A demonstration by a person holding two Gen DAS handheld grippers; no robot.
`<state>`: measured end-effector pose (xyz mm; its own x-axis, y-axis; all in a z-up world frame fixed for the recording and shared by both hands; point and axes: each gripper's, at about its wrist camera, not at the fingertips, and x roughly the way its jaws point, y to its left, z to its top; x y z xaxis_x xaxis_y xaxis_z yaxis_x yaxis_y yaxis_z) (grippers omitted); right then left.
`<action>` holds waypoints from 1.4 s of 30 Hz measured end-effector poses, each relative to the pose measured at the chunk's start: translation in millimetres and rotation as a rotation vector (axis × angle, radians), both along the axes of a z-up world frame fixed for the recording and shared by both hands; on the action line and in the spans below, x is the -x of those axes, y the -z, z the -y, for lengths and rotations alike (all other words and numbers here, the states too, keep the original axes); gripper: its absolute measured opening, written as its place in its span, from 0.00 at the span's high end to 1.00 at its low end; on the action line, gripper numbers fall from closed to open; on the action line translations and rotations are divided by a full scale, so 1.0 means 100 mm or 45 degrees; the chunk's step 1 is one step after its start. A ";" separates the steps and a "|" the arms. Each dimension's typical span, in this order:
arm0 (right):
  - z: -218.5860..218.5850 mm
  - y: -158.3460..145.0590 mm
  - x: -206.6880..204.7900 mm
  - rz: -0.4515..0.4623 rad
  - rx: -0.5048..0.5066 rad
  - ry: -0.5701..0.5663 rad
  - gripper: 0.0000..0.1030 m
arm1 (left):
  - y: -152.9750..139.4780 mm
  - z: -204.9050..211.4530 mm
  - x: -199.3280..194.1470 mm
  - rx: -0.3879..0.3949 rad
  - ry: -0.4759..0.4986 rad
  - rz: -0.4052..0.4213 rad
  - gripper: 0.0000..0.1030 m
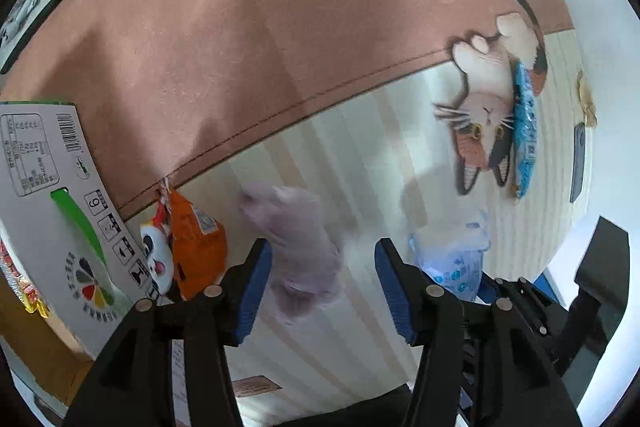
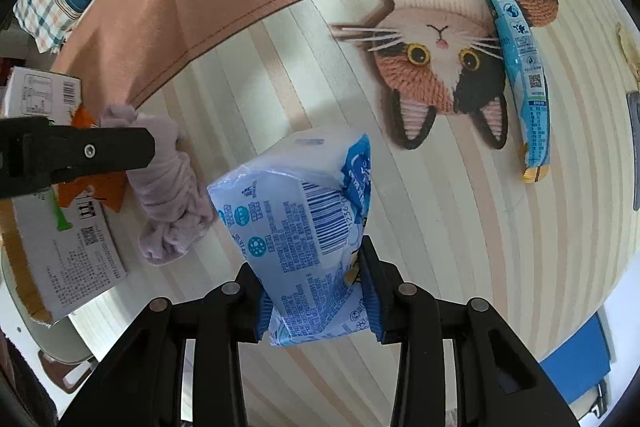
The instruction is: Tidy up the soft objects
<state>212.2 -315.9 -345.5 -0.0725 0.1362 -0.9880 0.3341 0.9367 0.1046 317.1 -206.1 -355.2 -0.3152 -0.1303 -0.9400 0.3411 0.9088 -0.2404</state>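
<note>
My left gripper (image 1: 323, 279) is open and hangs just above a knotted lilac cloth (image 1: 298, 247) that lies on the striped mat (image 1: 360, 155). The cloth also shows in the right wrist view (image 2: 168, 183), with the left gripper's black arm (image 2: 76, 153) over it. My right gripper (image 2: 314, 297) is shut on a blue and white tissue pack (image 2: 296, 211) and holds it above the mat; the pack also shows in the left wrist view (image 1: 452, 255). An orange snack bag (image 1: 196, 247) lies beside a cardboard box (image 1: 60, 211).
A long blue sachet (image 2: 516, 63) lies across the cat picture (image 2: 440, 55) on the mat, also in the left wrist view (image 1: 526, 131). The pink part of the mat (image 1: 240, 27) lies beyond. Folded checked cloth (image 2: 52, 7) sits far left. A black stand (image 1: 600, 279) is at right.
</note>
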 end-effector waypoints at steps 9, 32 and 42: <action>0.23 0.09 0.10 -0.021 -0.001 0.005 0.62 | 0.39 0.10 0.22 -0.046 0.031 -0.153 0.50; 0.34 0.17 0.23 -0.016 -0.022 0.023 0.62 | 0.22 0.32 0.39 -0.316 0.195 0.112 0.42; 0.34 0.28 0.24 -0.034 0.007 0.034 0.62 | 0.66 0.26 0.34 -0.378 0.165 0.070 0.69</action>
